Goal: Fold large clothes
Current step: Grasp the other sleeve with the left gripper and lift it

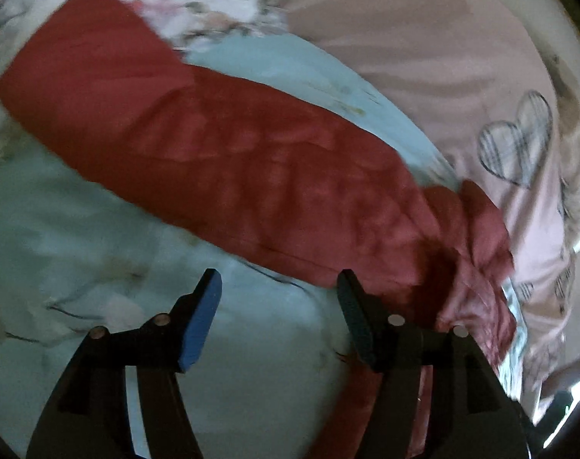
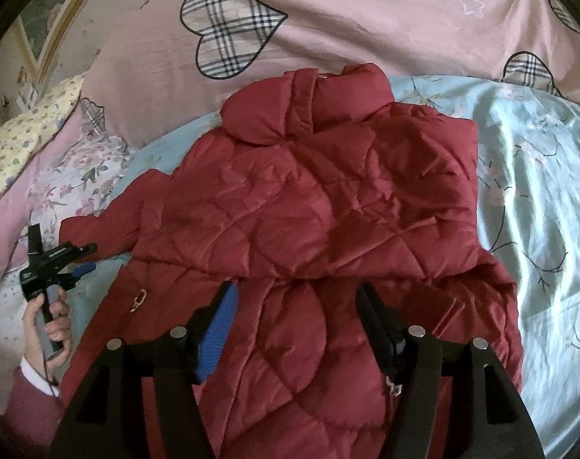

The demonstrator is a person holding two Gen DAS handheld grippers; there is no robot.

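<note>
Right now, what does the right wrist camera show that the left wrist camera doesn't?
Only the right wrist view shows the jacket's collar, its quilted body folded over, the left gripper and the hand holding it. Only the left wrist view shows the sleeve stretched out full length. Both show the red jacket, the light blue floral sheet and the pink heart-print bedding.

So it's all happening on a bed, covered with a shiny pale-blue sheet (image 2: 538, 199) printed with thin branches and small flowers. Behind it sits a bunched-up pink duvet (image 2: 366, 23) with plaid hearts and a little white star. Off to the left there's a yellowish floral pillow (image 2: 22, 137) and some pink floral bedding (image 2: 75, 179). A gold-edged frame (image 2: 56, 26) sits in the top-left corner. Lighting's pretty dim.
</note>
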